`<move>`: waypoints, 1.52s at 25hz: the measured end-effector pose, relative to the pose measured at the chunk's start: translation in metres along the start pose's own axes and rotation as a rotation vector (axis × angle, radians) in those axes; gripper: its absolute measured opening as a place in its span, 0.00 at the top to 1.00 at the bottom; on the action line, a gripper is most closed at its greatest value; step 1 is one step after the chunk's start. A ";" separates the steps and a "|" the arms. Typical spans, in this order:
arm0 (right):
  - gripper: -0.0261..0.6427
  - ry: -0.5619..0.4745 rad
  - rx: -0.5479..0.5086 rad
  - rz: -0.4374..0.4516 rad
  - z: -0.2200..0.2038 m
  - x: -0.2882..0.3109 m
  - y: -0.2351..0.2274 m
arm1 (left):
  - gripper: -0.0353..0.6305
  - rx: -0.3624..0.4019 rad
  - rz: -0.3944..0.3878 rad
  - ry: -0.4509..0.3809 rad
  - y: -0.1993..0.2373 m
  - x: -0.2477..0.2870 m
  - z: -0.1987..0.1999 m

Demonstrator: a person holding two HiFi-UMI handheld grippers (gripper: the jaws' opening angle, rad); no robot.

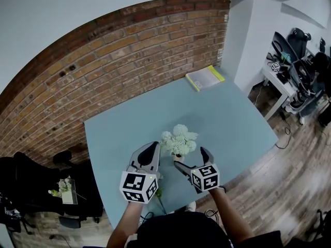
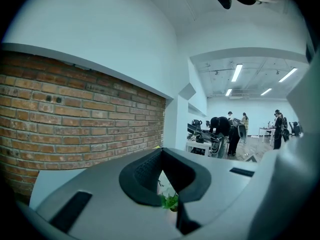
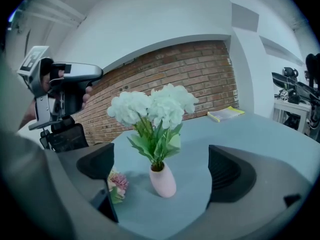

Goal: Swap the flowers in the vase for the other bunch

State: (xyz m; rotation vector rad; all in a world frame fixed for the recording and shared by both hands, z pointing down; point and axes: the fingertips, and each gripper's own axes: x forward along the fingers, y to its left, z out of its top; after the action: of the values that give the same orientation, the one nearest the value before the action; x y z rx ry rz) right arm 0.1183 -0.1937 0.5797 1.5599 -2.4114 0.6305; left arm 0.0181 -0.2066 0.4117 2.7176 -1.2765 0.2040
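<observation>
Trouble could start at the left, where the left gripper (image 1: 154, 148) hangs just beside the blooms with its jaws pressed together on nothing. It would have to spread before it can take any stems, and a shut nose pushed into the bunch would only shove it over. Below it the pink bunch (image 3: 117, 184) lies flat on the table (image 1: 232, 118), close to the vase's foot and near the front edge. A careless sweep of either gripper could drag it off or crush its heads. In the middle stands the small pink vase (image 3: 163, 180), upright, narrow at the base and holding the white flowers (image 3: 152, 106), which spread far wider than it does, so it looks top-heavy. If the stems sit tight, pulling them up would likely lift or tip the vase with them. To the right, the right gripper (image 1: 190, 156) is spread wide, with the vase ahead between its jaws and untouched. Closing off-centre could knock it sideways.
</observation>
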 end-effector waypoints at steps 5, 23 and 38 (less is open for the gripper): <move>0.13 0.010 -0.014 0.016 -0.001 0.008 0.001 | 0.95 0.003 0.021 0.003 0.005 -0.001 -0.001; 0.13 0.047 -0.055 0.071 0.003 0.044 -0.001 | 0.95 -0.005 0.109 0.022 0.031 0.000 -0.006; 0.13 0.059 -0.087 0.113 0.005 0.066 0.003 | 0.95 -0.013 0.146 0.031 0.045 0.004 -0.010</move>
State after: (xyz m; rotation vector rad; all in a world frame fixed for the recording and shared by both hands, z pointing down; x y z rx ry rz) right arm 0.0878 -0.2483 0.6004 1.3596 -2.4616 0.5750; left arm -0.0153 -0.2361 0.4252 2.6011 -1.4622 0.2508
